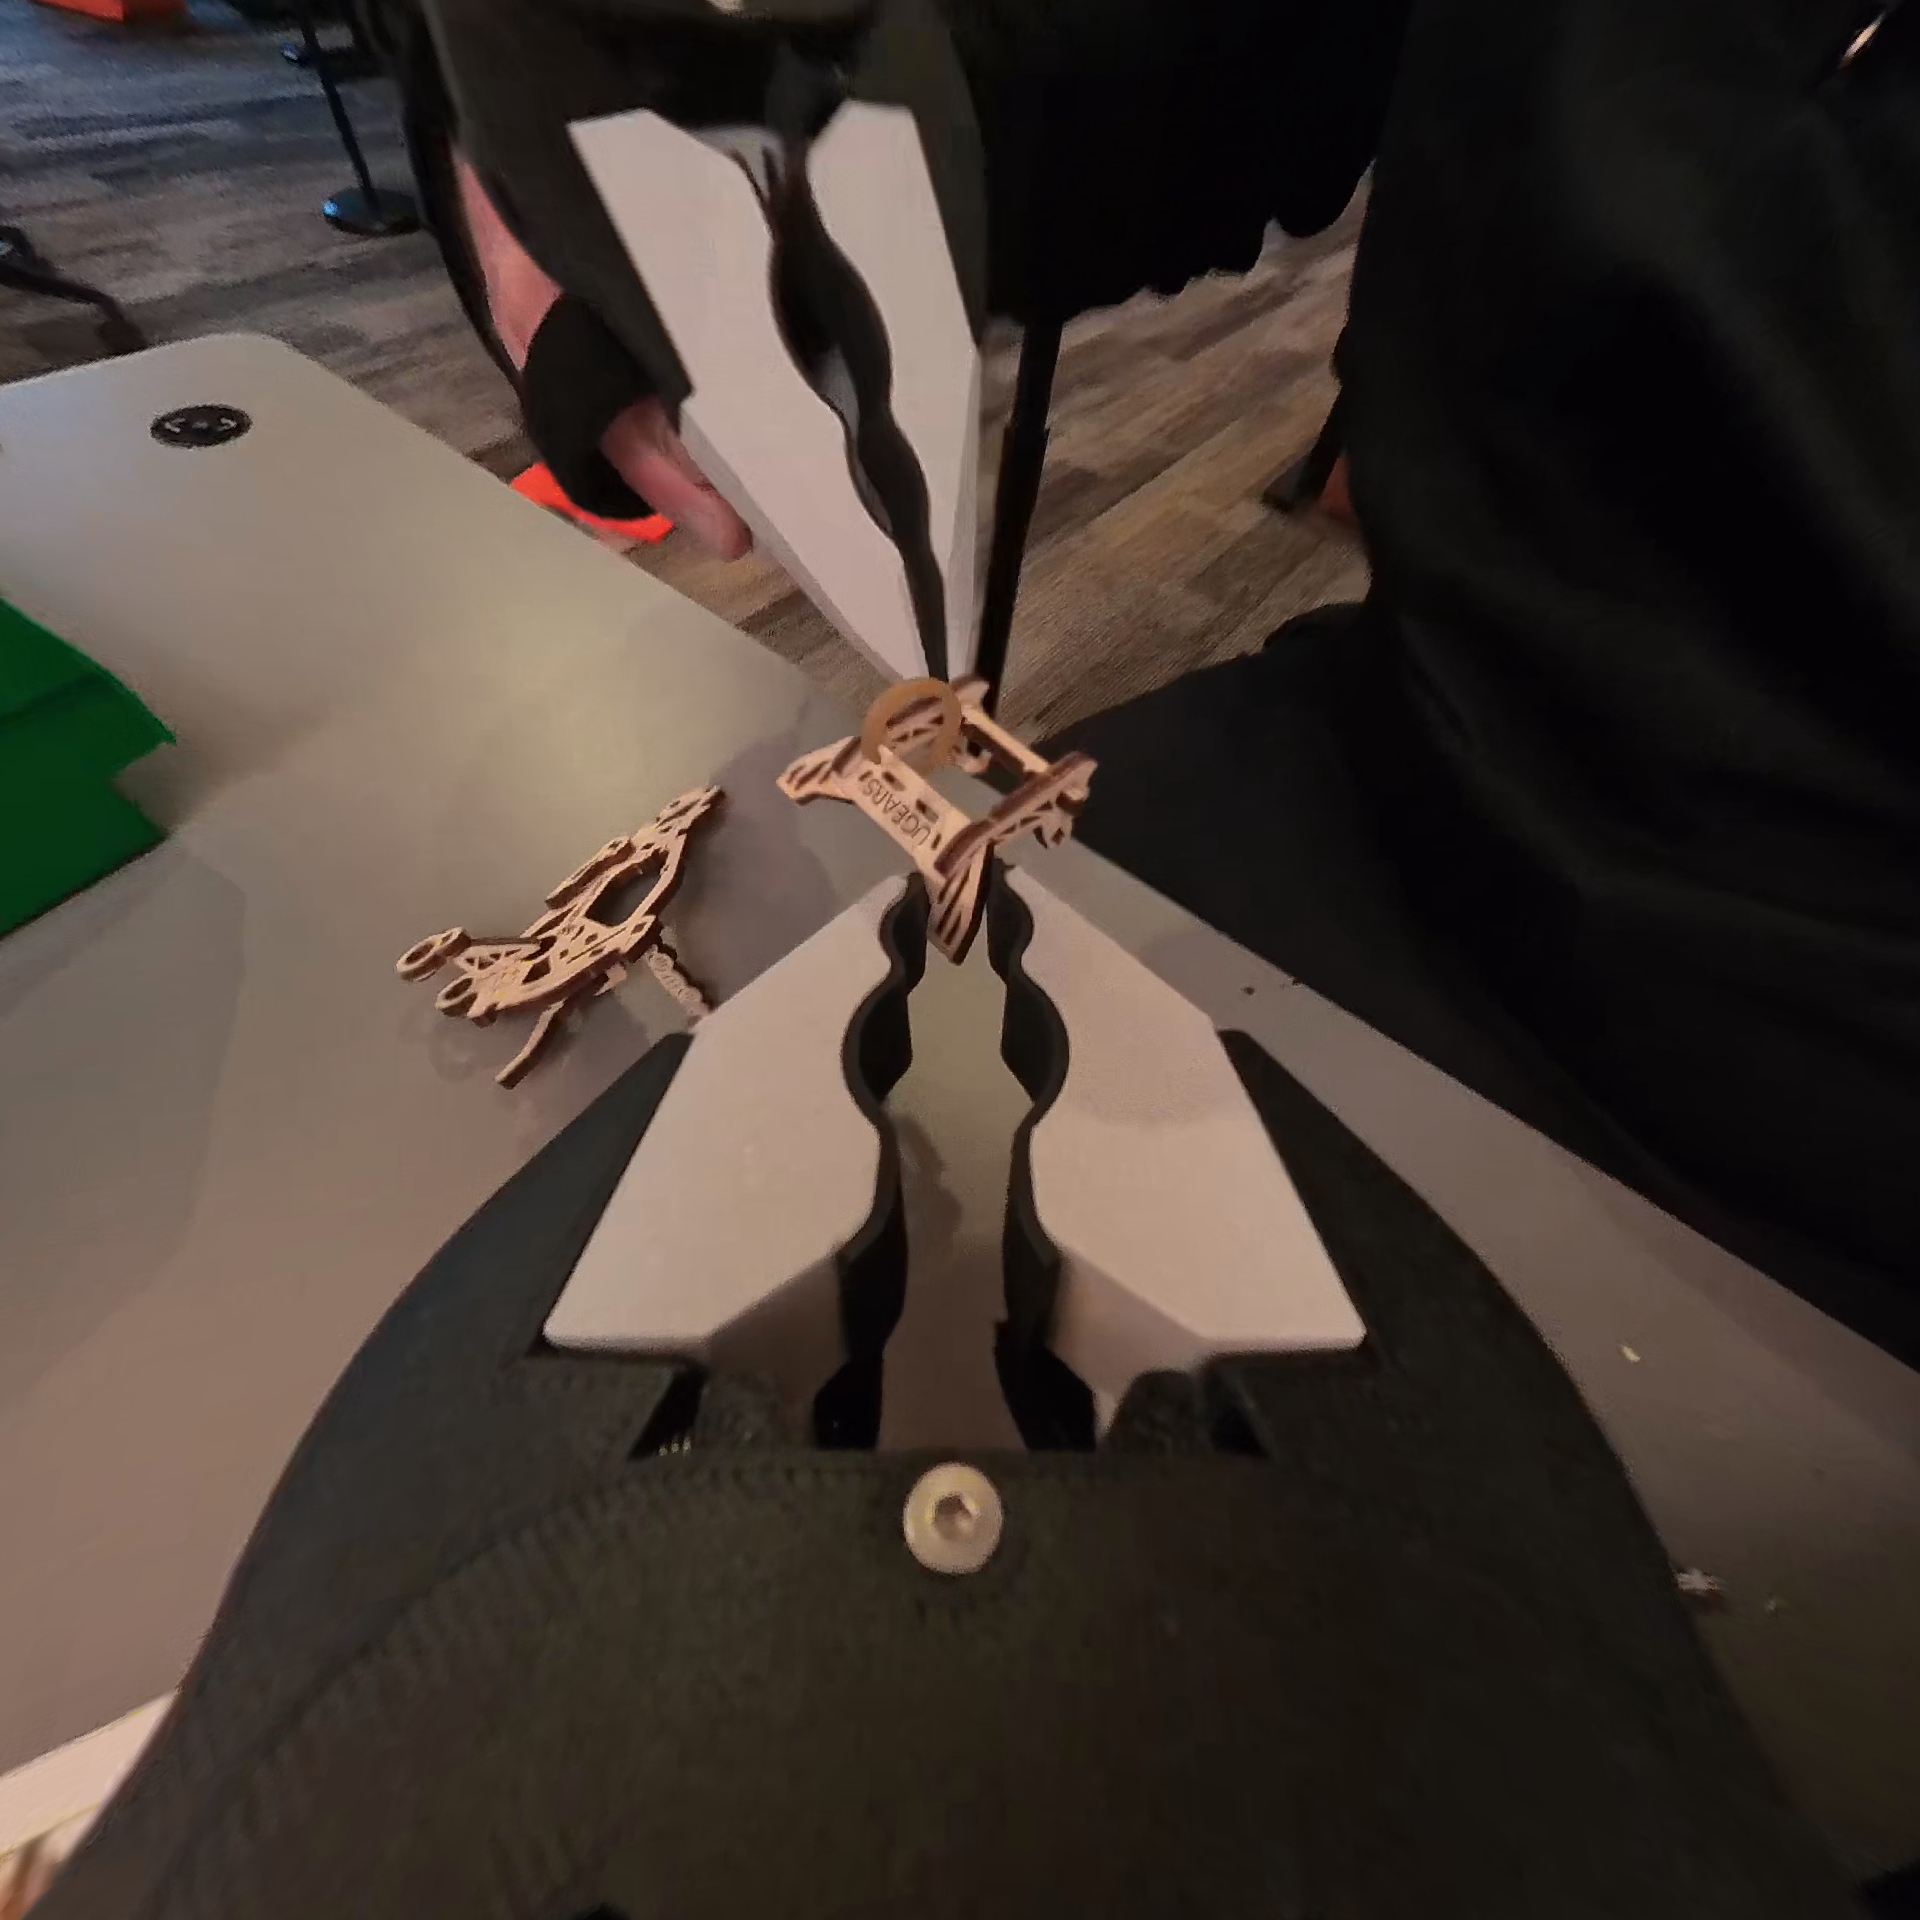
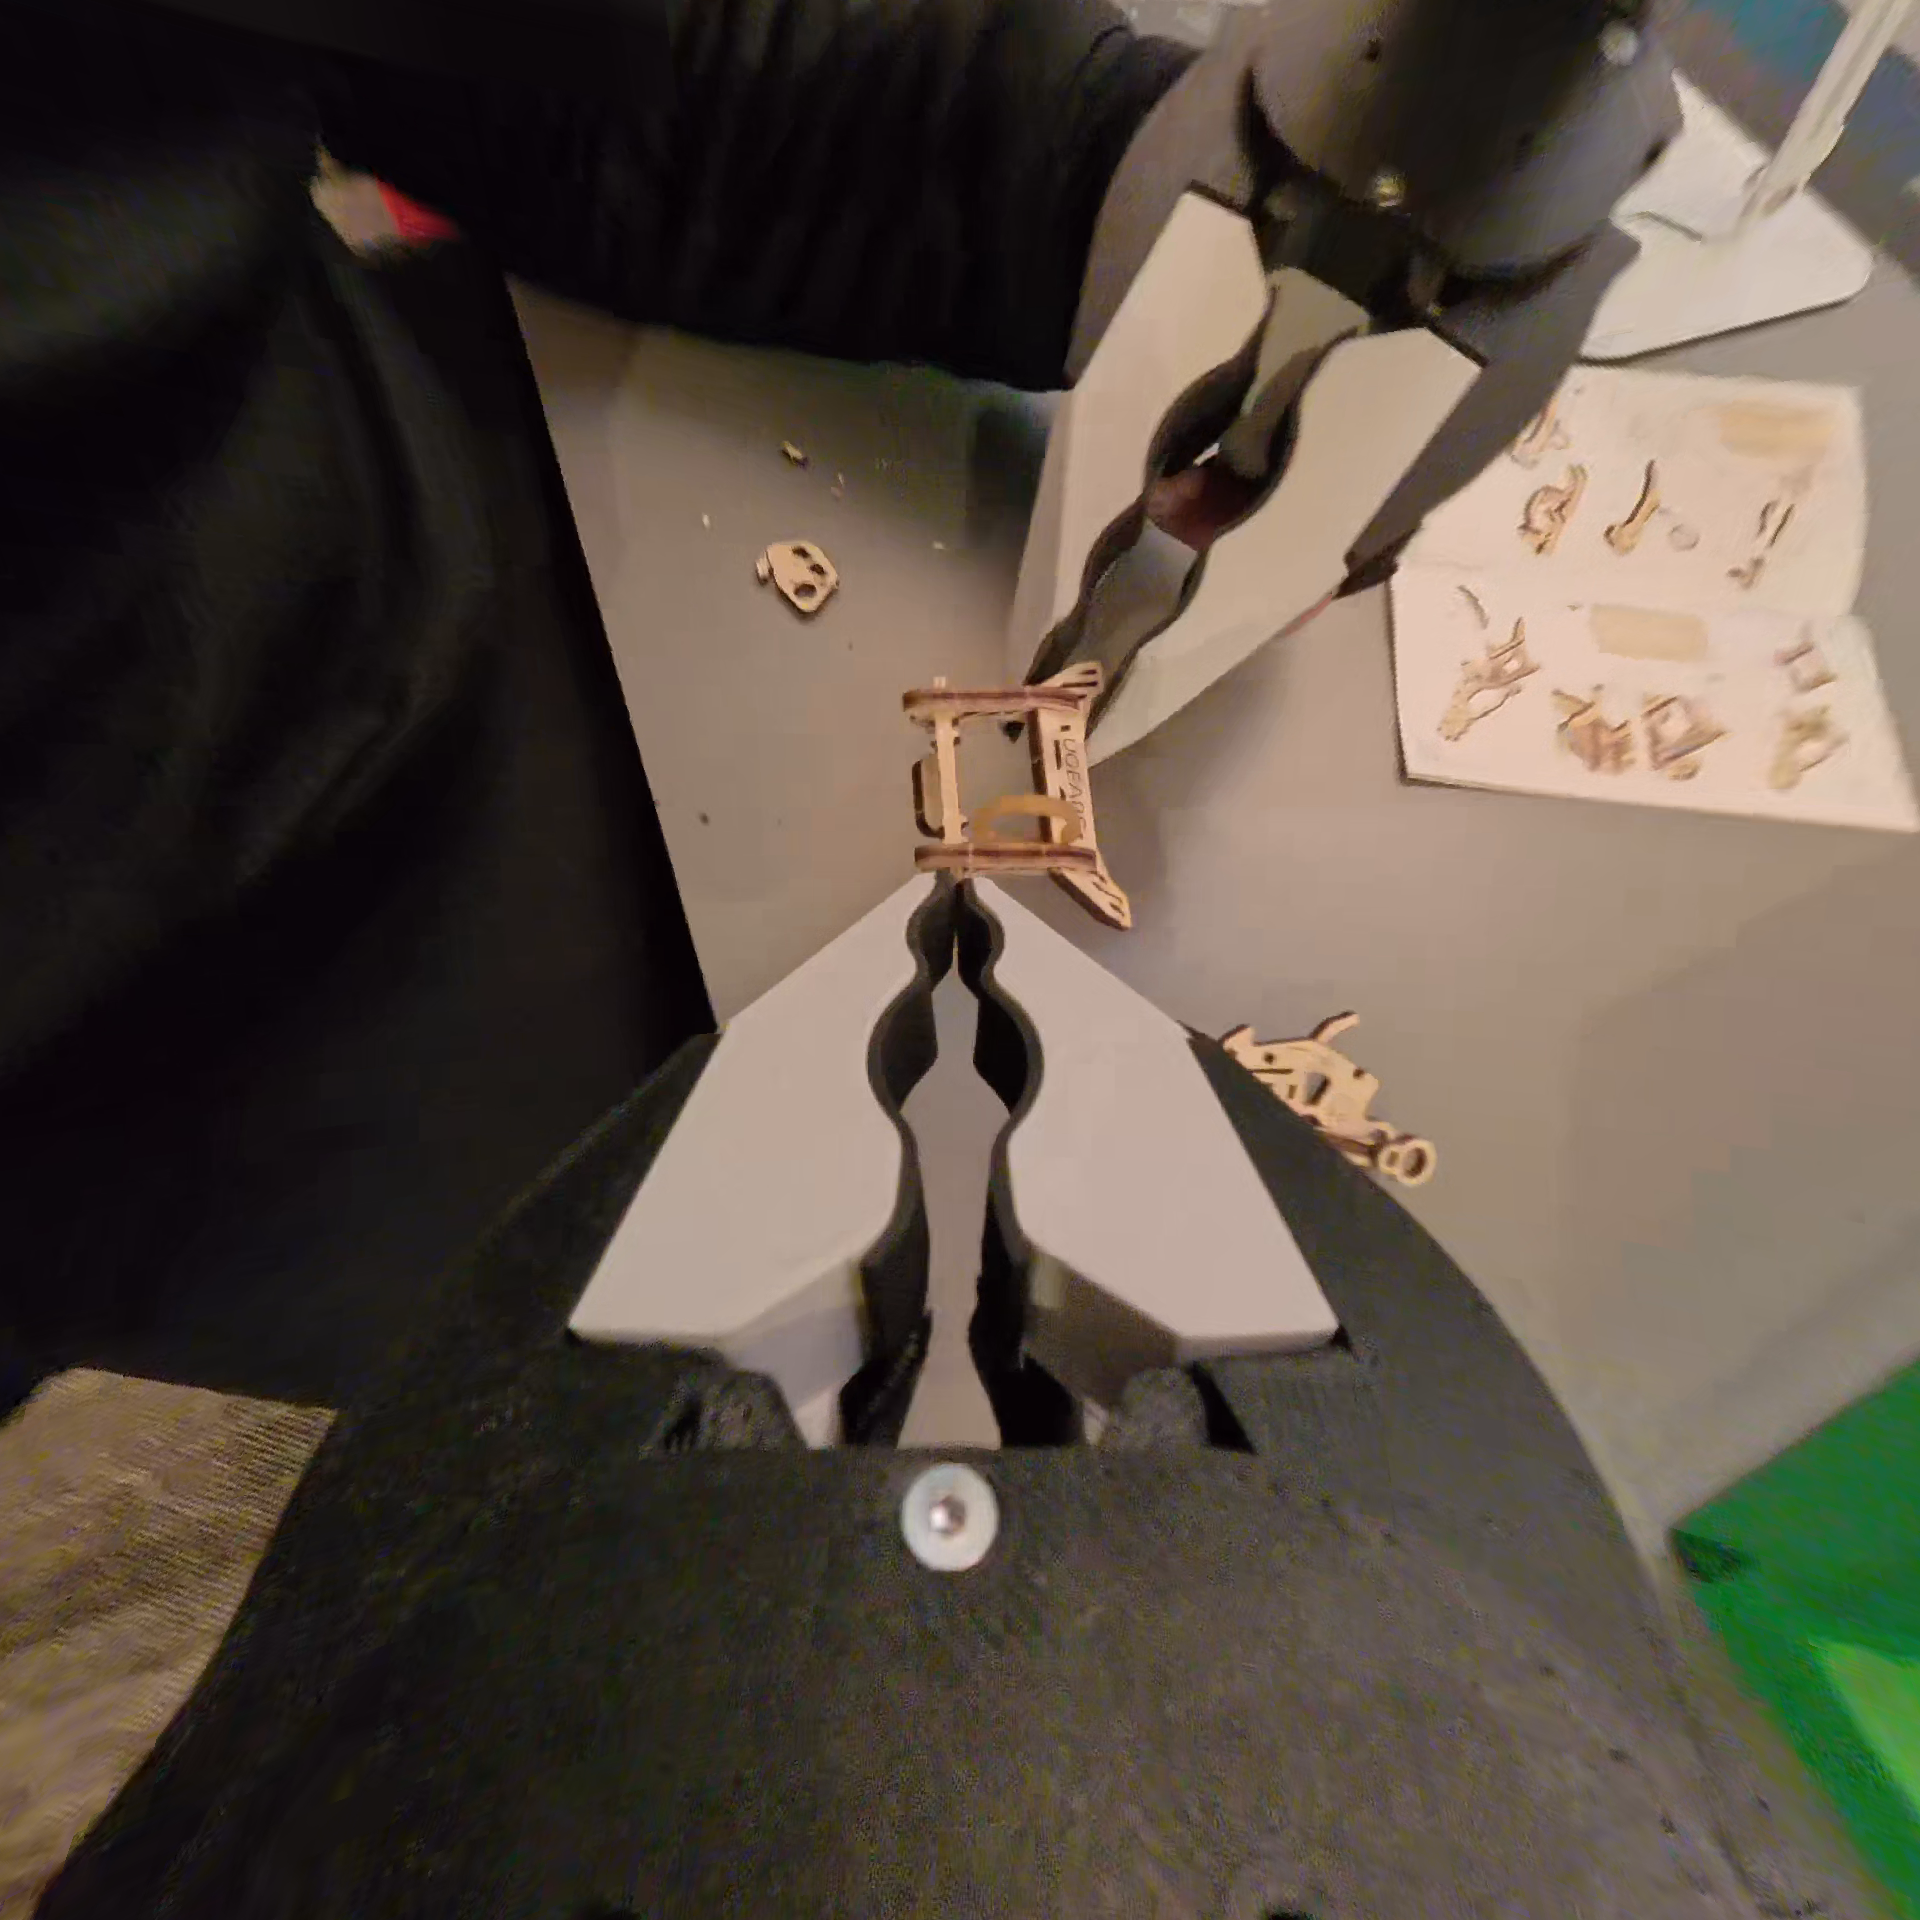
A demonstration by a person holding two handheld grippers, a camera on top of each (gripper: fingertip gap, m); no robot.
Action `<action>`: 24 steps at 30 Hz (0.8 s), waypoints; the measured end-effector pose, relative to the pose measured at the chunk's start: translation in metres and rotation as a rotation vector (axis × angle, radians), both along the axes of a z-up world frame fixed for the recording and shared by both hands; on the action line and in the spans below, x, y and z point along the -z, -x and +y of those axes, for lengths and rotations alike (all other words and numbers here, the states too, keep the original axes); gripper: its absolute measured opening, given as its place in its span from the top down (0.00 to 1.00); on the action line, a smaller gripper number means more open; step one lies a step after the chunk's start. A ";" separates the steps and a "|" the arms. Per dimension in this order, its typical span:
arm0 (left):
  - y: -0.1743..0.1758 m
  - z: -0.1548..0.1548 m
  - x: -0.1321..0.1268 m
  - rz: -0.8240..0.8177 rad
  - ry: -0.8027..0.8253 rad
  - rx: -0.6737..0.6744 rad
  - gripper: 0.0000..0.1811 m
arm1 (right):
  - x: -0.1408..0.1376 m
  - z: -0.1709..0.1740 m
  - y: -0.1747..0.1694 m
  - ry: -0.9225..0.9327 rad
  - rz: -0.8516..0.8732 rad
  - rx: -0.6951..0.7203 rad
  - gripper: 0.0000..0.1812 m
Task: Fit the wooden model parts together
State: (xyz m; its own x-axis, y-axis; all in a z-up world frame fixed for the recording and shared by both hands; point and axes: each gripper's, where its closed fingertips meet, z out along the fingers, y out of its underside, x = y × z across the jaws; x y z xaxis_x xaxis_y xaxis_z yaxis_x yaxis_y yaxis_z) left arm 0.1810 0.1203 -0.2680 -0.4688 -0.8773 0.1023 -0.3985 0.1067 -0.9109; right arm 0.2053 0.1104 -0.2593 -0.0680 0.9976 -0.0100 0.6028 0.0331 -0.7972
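The left tool (image 1: 951, 899) is clenched on one side plate of the small wooden frame (image 1: 940, 800), its tips pinching a pointed leg of that plate. Opposite it, the right tool (image 2: 951, 894) is closed on the frame's other side plate, so the frame hangs between the two, lifted clear of the grey bench (image 1: 343, 665) near its front edge. A small wooden ring (image 1: 907, 719) sits at the end of the frame nearest the right tool's tips; whether it is seated or only resting there I cannot tell.

Off to one side of the frame, lying flat on the bench, is a second openwork wooden assembly (image 1: 566, 935) with two round eyes at one end. Beyond the frame in the right wrist view lies a small loose wooden piece (image 2: 798, 575) with holes in it, among a few crumbs of wood. Farther from the frame, past the left tool, is a sheet of picture instructions (image 2: 1652, 603), and a green block (image 1: 62, 758) sits well away from it.

To do this step well, I would say both grips need to stay firm but gentle, since the plates are thin and lacy and could snap. Pressing the two sides squarely toward each other, without twisting, should keep the tabs in their slots. One tool should let go only once the frame feels solid.
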 end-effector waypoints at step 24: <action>-0.018 0.037 0.010 0.061 -0.255 -0.334 0.96 | 0.002 0.037 -0.020 0.274 0.074 0.470 0.71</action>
State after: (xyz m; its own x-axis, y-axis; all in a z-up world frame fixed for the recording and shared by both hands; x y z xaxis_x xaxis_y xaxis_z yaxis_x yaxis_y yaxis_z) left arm 0.1989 0.1575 -0.2778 -0.1540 -0.9809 -0.1186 -0.5015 0.1810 -0.8460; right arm 0.2252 0.1469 -0.2614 0.3737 0.8824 -0.2858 0.4448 -0.4408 -0.7797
